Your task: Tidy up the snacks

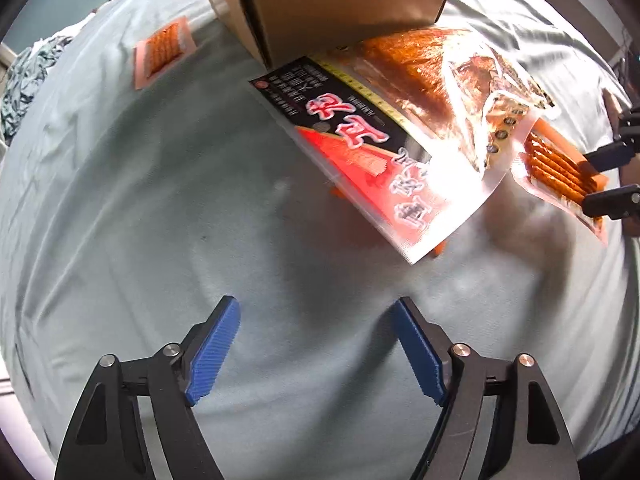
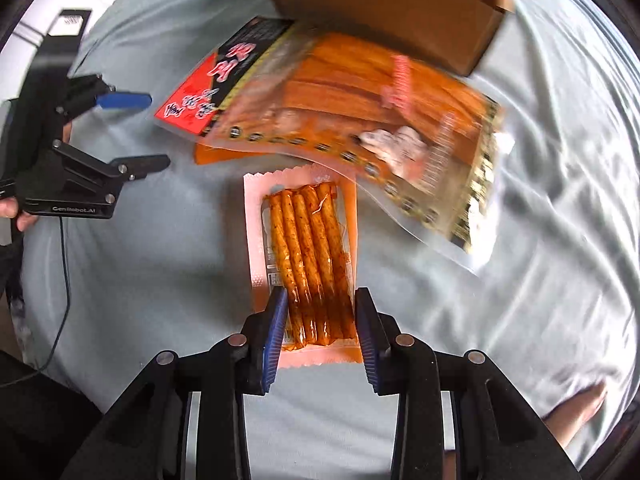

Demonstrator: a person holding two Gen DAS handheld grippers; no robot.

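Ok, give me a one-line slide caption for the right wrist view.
Right gripper clamps a small spicy-stick packet over the grey cloth, near two large snack bags and a cardboard box.

A wrinkled pale grey-green sheet [image 1: 120, 240] covers the soft surface that carries everything. A brown cardboard box [image 1: 340, 4] sits on it at the far side. Against the box's near wall lies a large snack bag [image 1: 400, 120], printed black and red, its far end touching the box. A small pink packet of orange sticks [image 1: 162, 54] lies alone on the sheet, left of the box.
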